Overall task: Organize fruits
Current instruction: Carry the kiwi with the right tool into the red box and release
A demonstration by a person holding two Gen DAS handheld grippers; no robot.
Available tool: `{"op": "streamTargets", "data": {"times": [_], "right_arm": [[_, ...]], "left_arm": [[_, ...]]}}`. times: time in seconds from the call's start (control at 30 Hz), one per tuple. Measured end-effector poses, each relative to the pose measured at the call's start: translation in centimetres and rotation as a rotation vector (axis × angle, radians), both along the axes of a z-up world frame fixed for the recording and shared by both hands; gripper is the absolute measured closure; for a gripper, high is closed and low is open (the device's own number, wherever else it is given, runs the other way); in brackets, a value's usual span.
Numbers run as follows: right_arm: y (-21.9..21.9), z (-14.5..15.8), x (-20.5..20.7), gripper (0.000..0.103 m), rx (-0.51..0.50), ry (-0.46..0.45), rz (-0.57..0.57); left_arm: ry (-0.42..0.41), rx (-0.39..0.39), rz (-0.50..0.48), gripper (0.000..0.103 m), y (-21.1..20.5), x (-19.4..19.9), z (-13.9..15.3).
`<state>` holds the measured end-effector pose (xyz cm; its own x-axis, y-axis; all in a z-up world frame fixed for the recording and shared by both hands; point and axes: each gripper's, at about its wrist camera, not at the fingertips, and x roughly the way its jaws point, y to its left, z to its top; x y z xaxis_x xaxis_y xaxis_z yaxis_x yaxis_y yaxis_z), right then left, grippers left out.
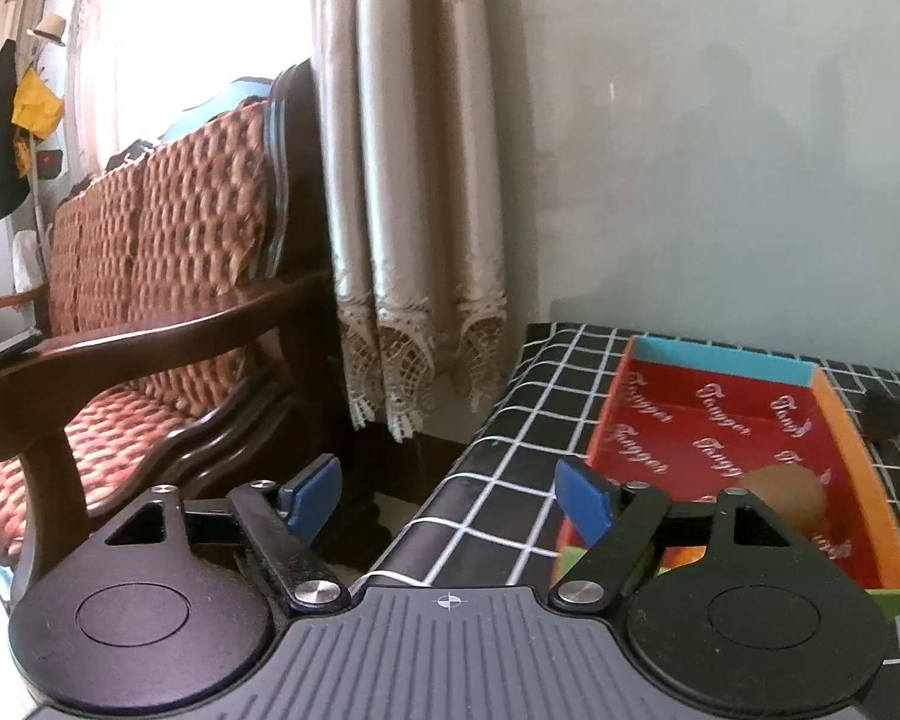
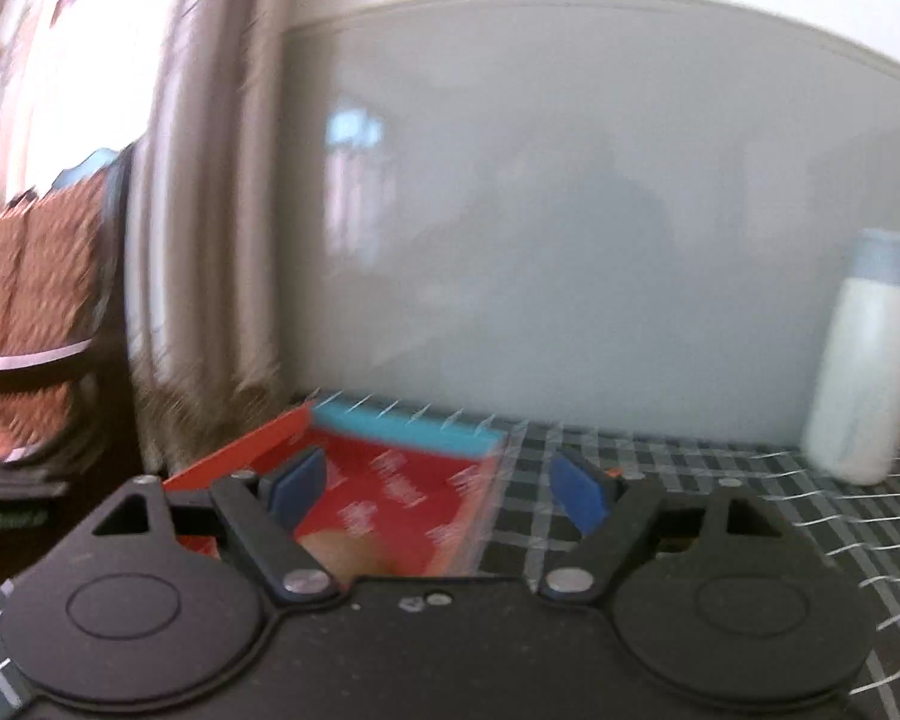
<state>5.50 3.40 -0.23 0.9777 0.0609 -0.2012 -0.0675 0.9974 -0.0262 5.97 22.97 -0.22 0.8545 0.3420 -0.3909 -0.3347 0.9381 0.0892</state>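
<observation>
My tray (image 1: pixel 720 420) is red with white script, its walls blue, orange and green; the tablecloth (image 1: pixel 510 462) black with white grid; at nine o'clock, a rust-checked sofa (image 1: pixel 168 228).

1. The tray (image 1: pixel 648 360) lies on the table (image 1: pixel 510 480), close to the wall (image 1: pixel 720 150) behind it.
2. A kiwi (image 1: pixel 786 495) sits in the tray, toward its near right side.
3. The curtain (image 1: pixel 408 210) hangs left of the table, against the wall.
4. The sofa (image 1: pixel 168 252) stands left of the curtain.
5. A bottle (image 2: pixel 864 360) stands upright on the table, well right of the tray, by the wall.
</observation>
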Motion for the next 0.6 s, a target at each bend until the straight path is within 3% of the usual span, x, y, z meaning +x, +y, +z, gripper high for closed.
{"op": "streamTargets", "data": {"times": [0.13,0.27,0.5,0.6], "right_arm": [[-4.0,0.8,-0.5,0.022,0.064,-0.047,-0.102],[-7.6,1.1,-0.9,0.022,0.117,-0.058,-0.182],[-11.0,1.0,-1.7,0.022,0.136,-0.051,-0.245],[-11.8,1.1,-2.1,0.022,0.132,-0.05,-0.256]], "left_arm": [[-0.007,0.009,-0.032,0.022,-1.8,0.0,0.2],[-0.019,0.017,-0.067,0.013,-3.7,-0.1,0.5],[-0.031,0.027,-0.154,0.01,-8.1,-0.2,0.7],[-0.033,0.048,-0.191,0.003,-9.9,-0.3,0.6]]}}
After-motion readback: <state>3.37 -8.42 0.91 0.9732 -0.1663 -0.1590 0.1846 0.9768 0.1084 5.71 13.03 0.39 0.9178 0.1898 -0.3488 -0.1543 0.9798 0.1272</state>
